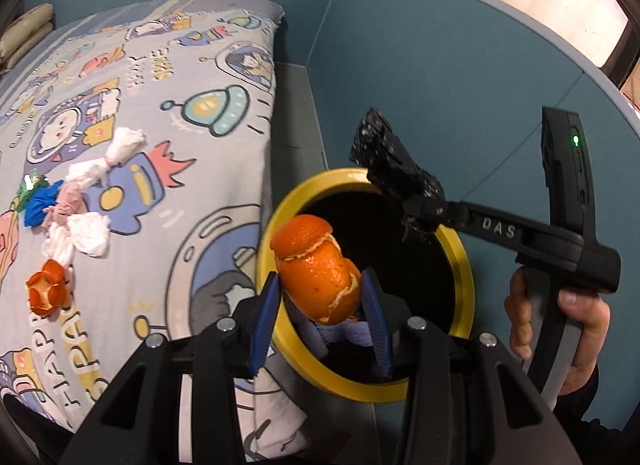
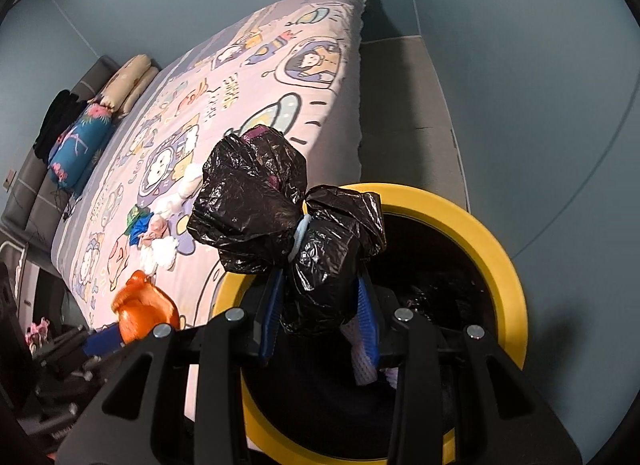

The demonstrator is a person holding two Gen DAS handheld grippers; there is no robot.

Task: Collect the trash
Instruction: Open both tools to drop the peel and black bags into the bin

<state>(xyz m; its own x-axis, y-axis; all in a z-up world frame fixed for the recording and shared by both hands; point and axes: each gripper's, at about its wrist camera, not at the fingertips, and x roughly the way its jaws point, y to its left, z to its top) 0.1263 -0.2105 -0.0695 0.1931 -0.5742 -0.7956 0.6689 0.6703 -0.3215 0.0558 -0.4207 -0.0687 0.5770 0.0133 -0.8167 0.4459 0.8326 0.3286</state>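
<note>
My left gripper (image 1: 322, 297) is shut on an orange peel (image 1: 316, 271), held over the mouth of a yellow-rimmed bin (image 1: 466, 285) beside the bed. My right gripper (image 2: 320, 301) is shut on a tied black plastic bag (image 2: 280, 217), also above the bin (image 2: 500, 265). In the left wrist view the right gripper (image 1: 420, 211) holds the bag (image 1: 394, 163) over the bin's far rim. The right wrist view shows the peel (image 2: 144, 311) at lower left. On the bed lie more trash: white tissues (image 1: 90, 233), a blue and green wrapper (image 1: 38, 201) and another orange peel (image 1: 46, 291).
The bed (image 1: 160, 105) with a cartoon-print sheet lies left of the bin. Pillows (image 2: 120, 89) and a blue floral cushion (image 2: 78, 141) sit at its far end. Blue-grey walls (image 1: 440, 85) rise behind the bin. A hand (image 1: 572, 329) grips the right gripper's handle.
</note>
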